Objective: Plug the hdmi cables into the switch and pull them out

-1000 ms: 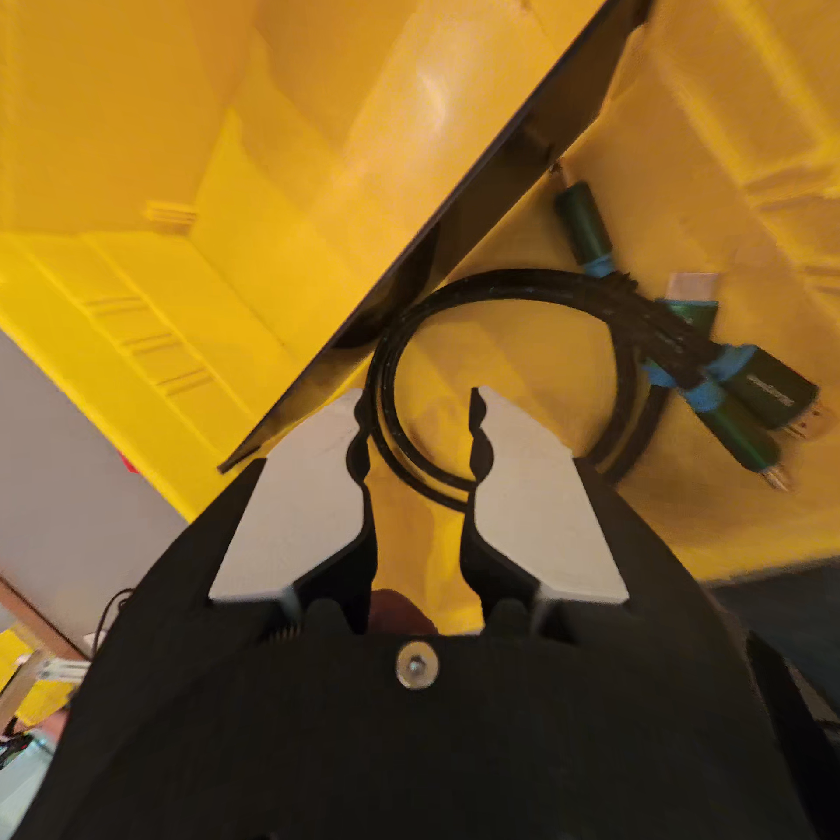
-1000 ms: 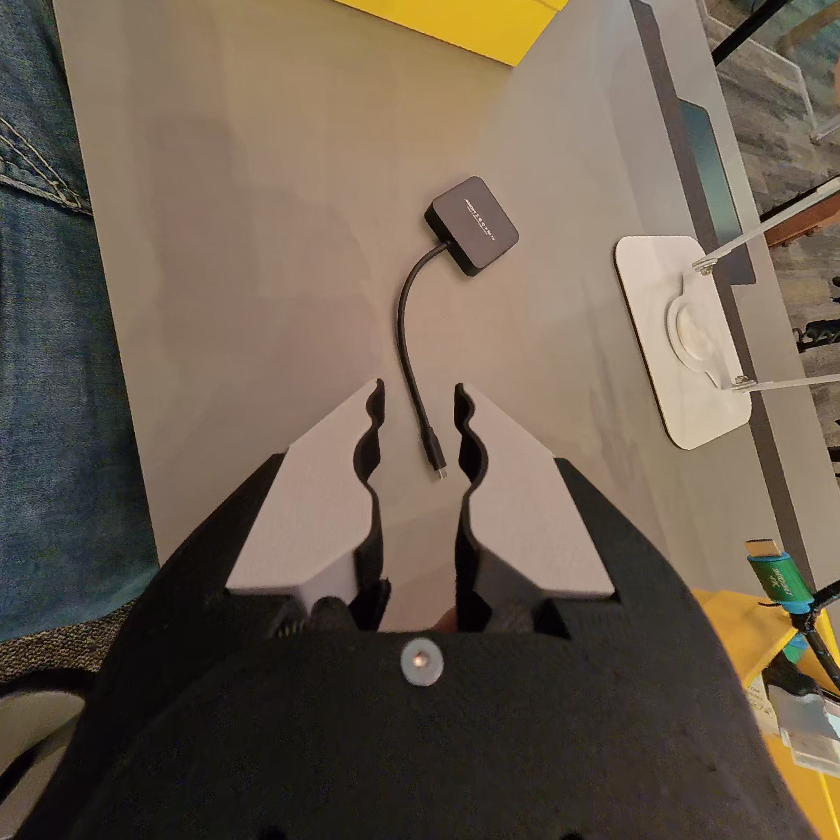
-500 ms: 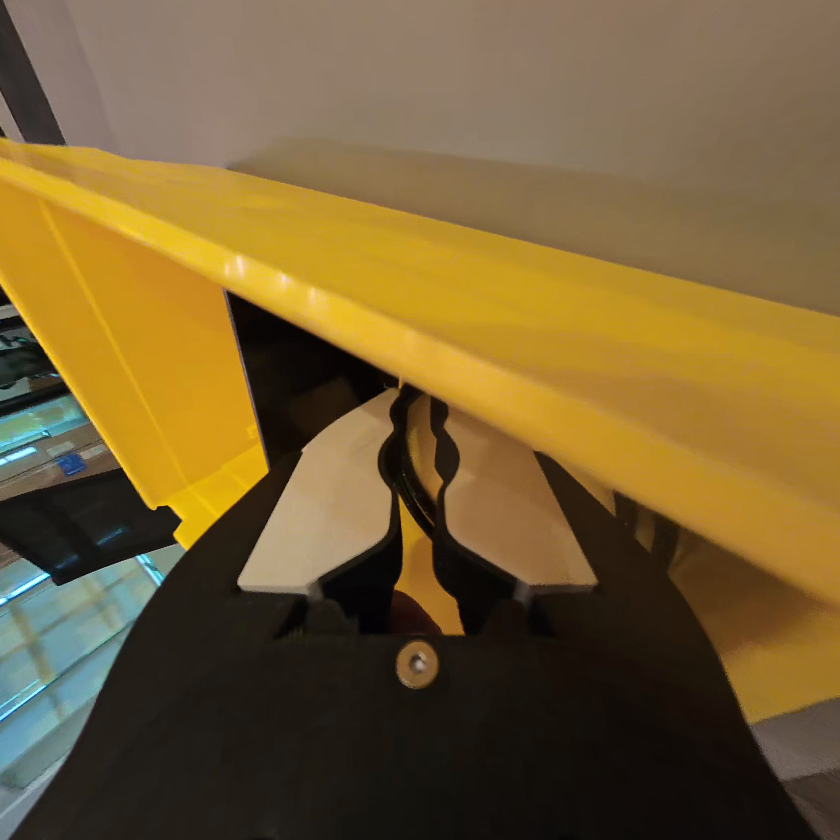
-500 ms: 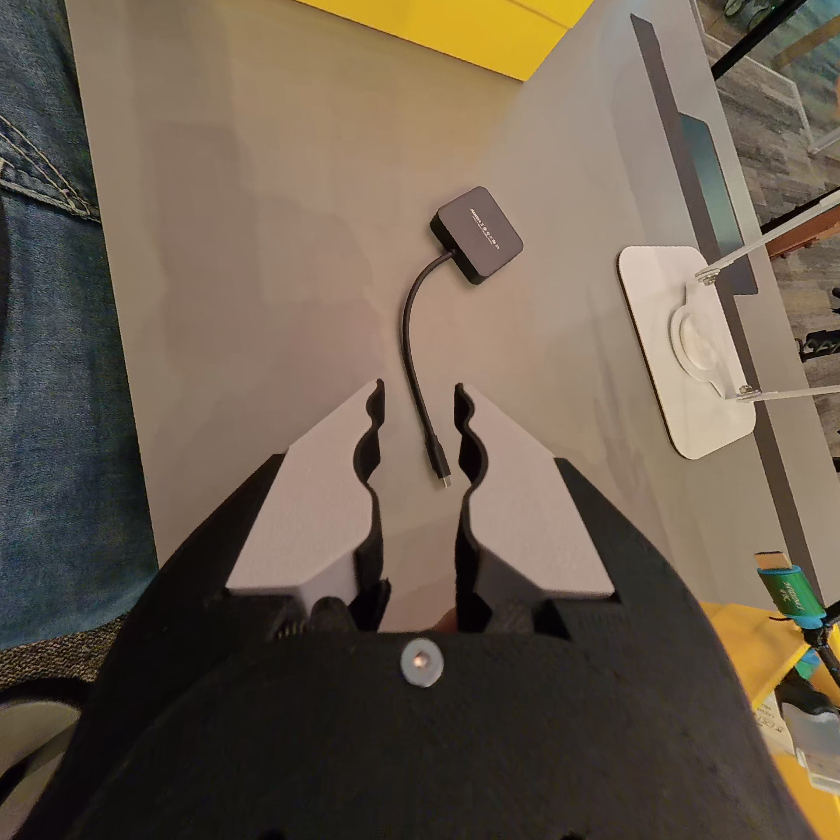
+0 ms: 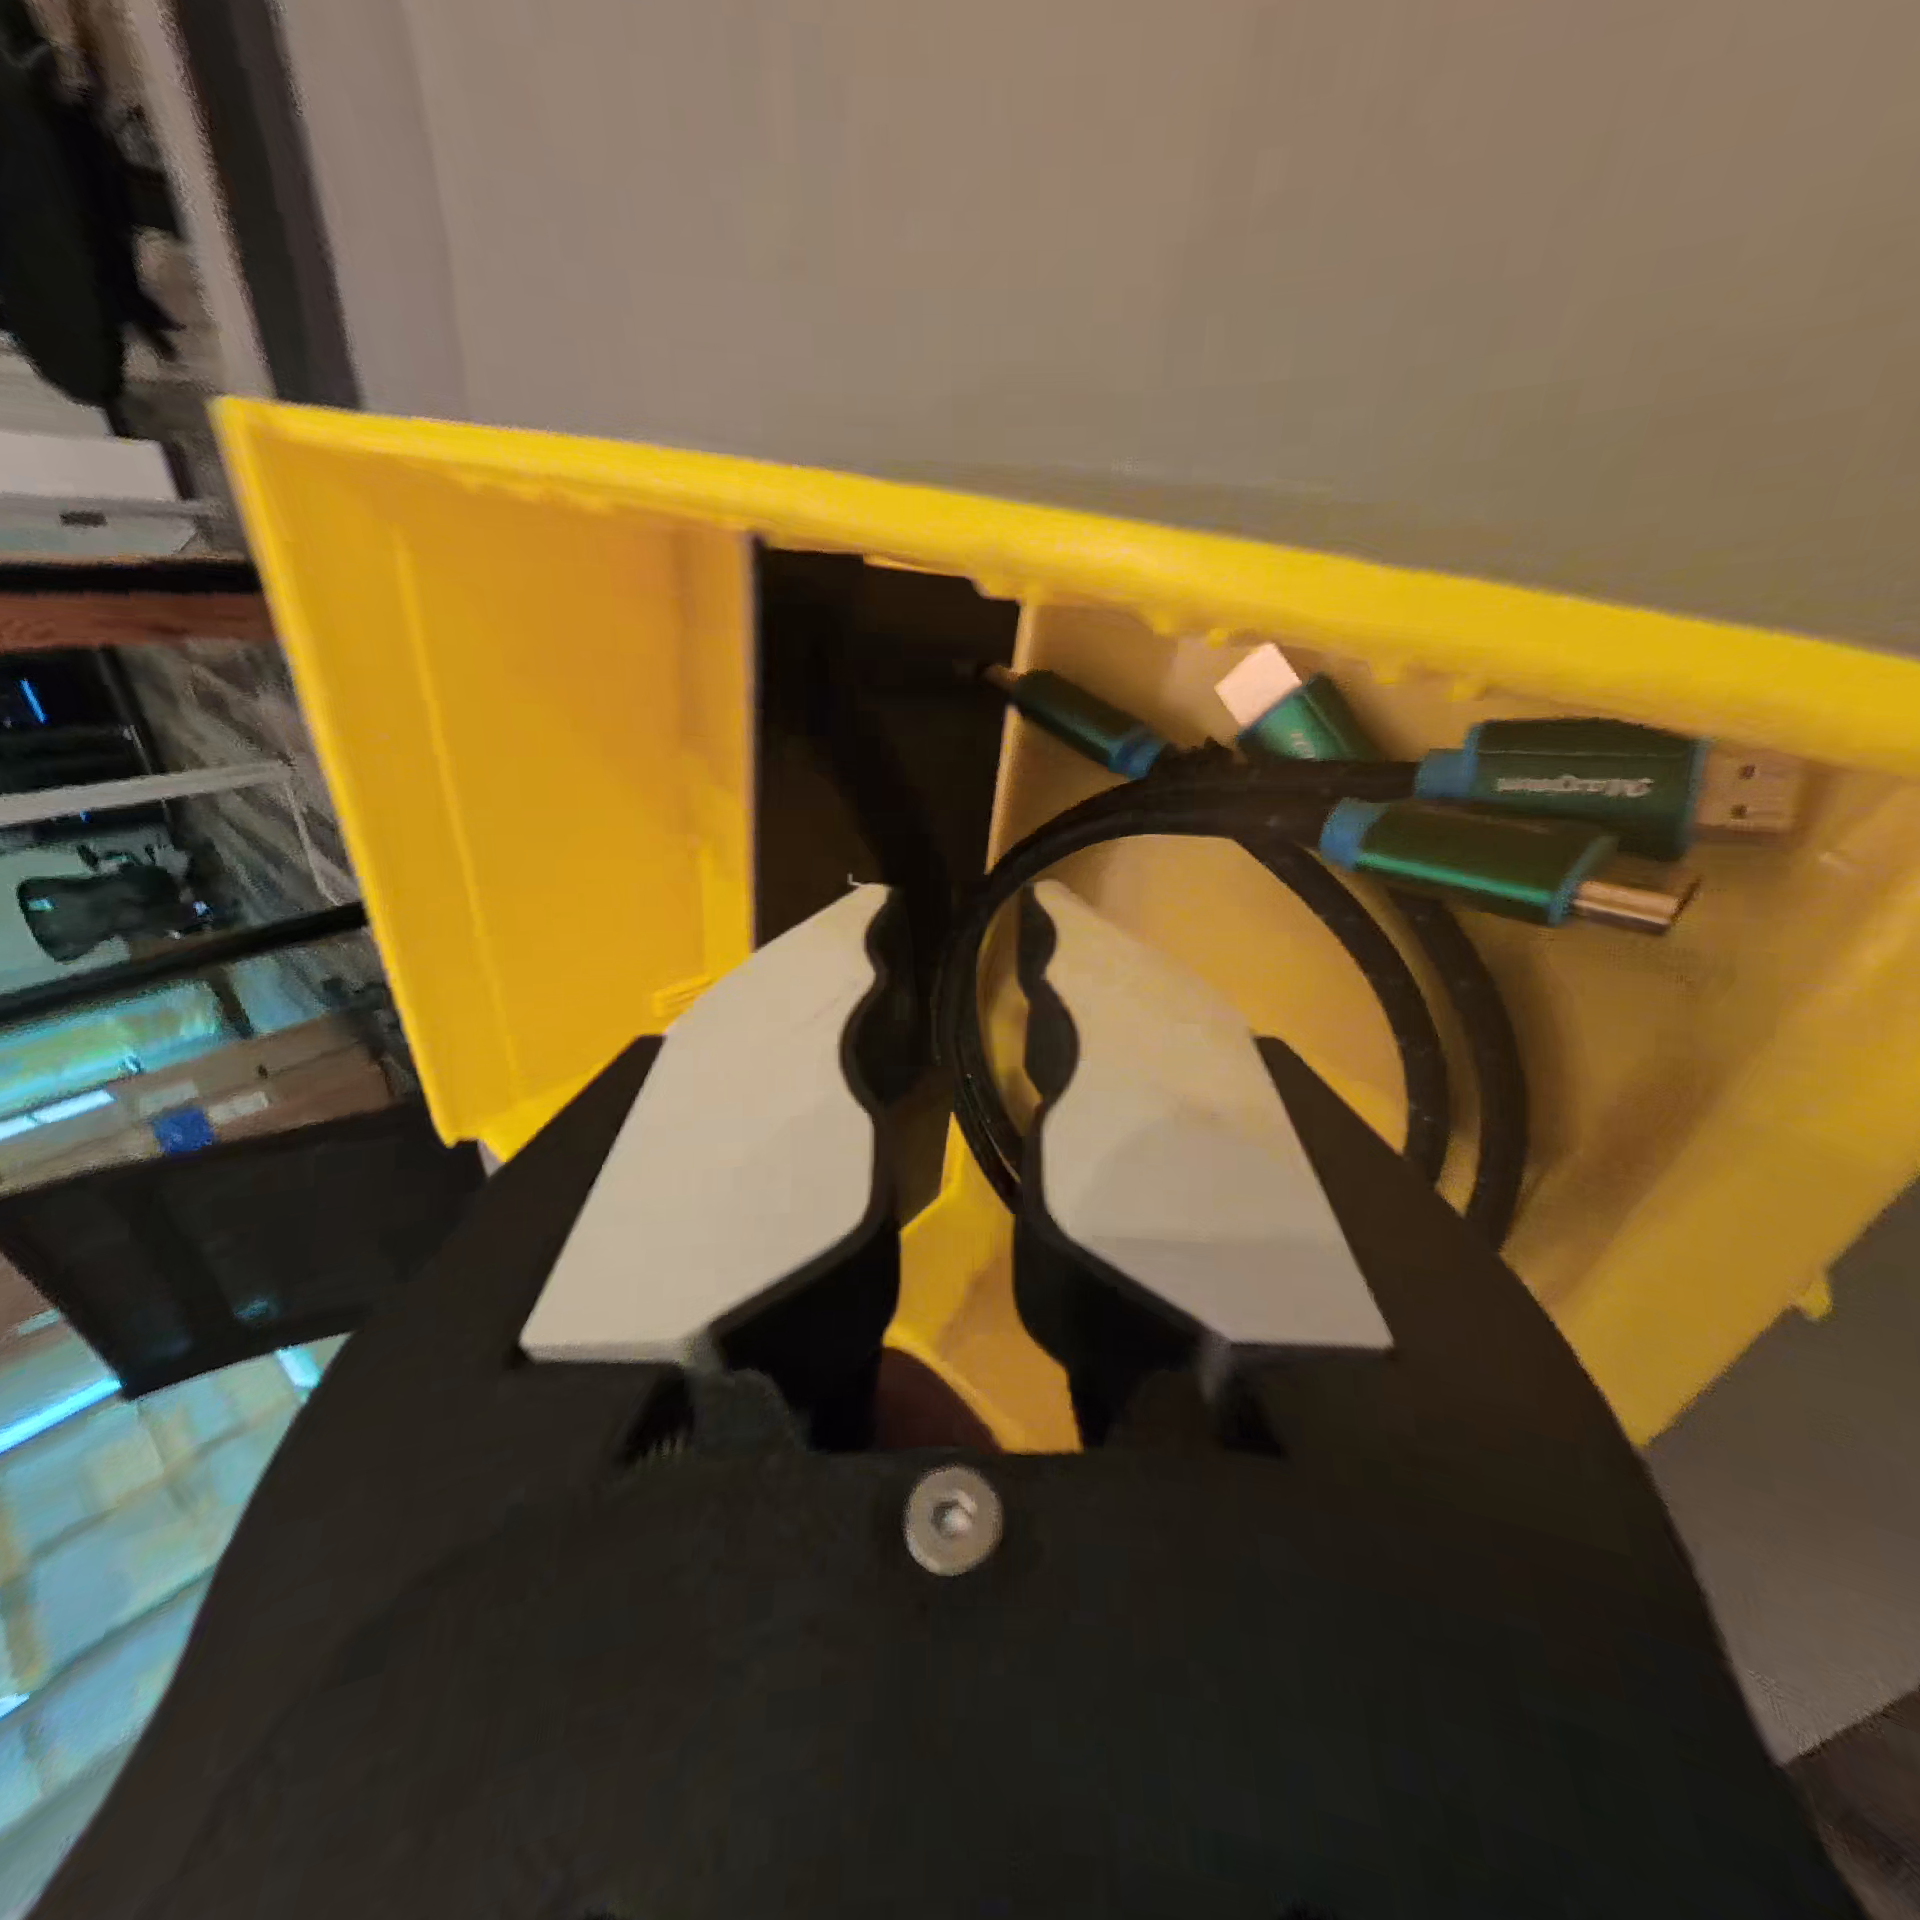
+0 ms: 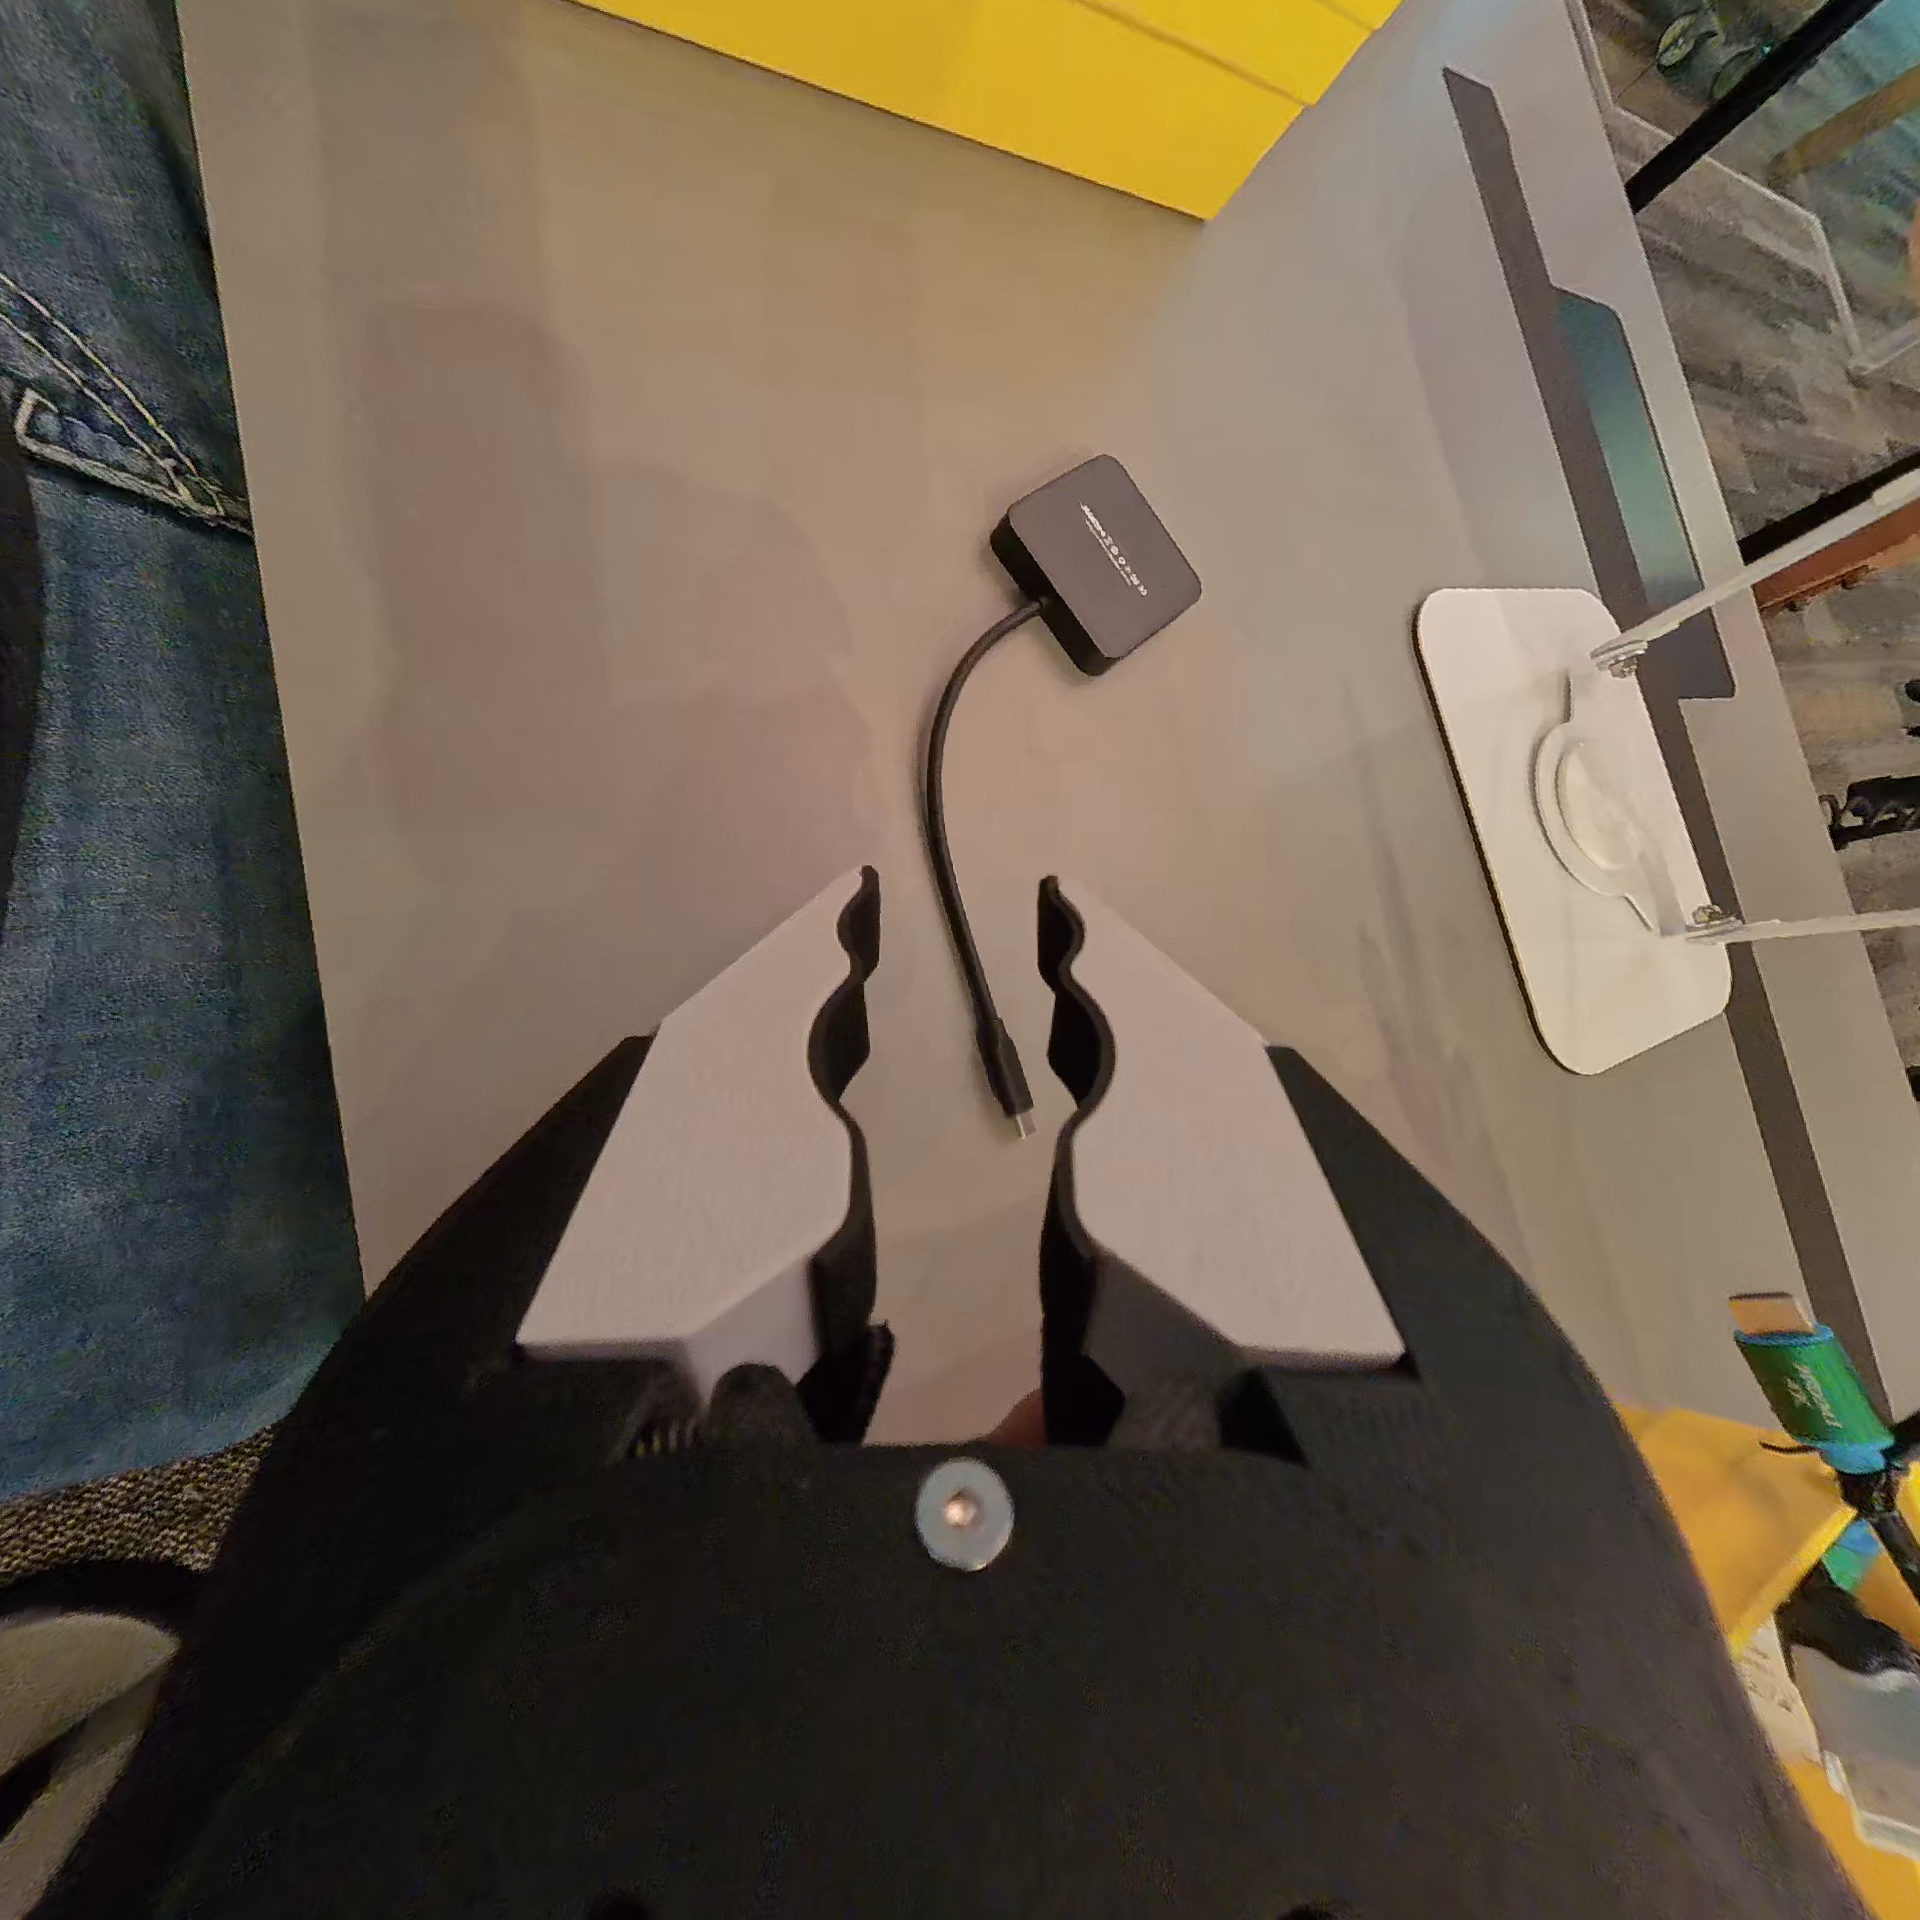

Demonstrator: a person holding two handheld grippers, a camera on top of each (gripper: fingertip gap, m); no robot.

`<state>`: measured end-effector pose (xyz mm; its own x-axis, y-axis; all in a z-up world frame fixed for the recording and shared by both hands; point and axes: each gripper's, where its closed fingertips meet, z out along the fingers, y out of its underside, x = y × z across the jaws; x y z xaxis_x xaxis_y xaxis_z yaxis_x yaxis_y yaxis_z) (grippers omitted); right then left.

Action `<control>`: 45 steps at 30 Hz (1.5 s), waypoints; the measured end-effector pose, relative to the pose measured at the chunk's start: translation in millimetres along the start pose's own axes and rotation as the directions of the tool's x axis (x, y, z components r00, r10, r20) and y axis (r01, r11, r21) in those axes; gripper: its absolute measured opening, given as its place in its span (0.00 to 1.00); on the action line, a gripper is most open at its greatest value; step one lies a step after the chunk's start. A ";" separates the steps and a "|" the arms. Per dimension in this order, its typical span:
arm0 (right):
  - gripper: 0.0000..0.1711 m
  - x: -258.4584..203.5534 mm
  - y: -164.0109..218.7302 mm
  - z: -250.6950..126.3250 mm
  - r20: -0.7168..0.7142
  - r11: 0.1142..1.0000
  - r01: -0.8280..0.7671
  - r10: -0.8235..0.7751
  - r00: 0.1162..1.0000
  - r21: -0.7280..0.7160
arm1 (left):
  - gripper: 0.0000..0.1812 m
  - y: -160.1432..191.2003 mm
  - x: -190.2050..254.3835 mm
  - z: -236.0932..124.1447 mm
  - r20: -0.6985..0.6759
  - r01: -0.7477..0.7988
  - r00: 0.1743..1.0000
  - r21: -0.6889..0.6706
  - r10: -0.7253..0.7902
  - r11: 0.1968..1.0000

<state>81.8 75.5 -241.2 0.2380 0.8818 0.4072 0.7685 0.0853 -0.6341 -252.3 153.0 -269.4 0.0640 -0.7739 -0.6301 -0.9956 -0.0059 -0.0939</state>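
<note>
In the left wrist view my left gripper is shut on the black braided HDMI cable, gripping the left side of its coiled loop. The loop hangs in front of the yellow bin. Several green and blue plugs bunch at the upper right. In the right wrist view the black square switch lies on the grey table. Its short lead ends in a small plug. My right gripper is open and empty, hovering over that lead.
A black divider splits the yellow bin. A white base with a clear stand sits right of the switch. A yellow bin edge lies at the table's far side. Another green plug shows at the lower right. A person's jeans are at the left. The tips of one gripper are about 35 centimetres away from the tips of the other. The small plug is about 10 centimetres from my right fingertips.
My left gripper closed on the cable loop, dipped under the bin's rim, then drew back with the coil so the whole bin shows. The right gripper stayed open and barely shifted.
</note>
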 end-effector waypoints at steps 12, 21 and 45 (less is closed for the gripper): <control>0.16 -0.7 4.8 -1.1 0.002 1.000 -0.007 0.007 1.000 -0.001 | 0.06 8.2 11.0 35.3 -0.068 -0.173 0.983 -0.073 0.168 0.982; 0.16 -0.5 3.4 2.3 0.007 1.000 -0.009 0.009 1.000 0.006 | 0.03 5.9 -44.4 -34.3 0.191 0.044 0.980 0.063 -0.056 0.997; 0.16 -2.4 0.9 -1.4 0.002 1.000 -0.010 0.010 1.000 0.024 | 0.03 6.6 -94.9 -81.9 0.352 0.085 0.932 0.029 -0.090 0.996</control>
<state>82.7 72.8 -241.8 0.2447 0.8833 0.3999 0.7518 0.0876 -0.6536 -270.7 174.5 -147.2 0.1730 -0.4974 -0.8501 -0.9841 -0.0527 -0.1695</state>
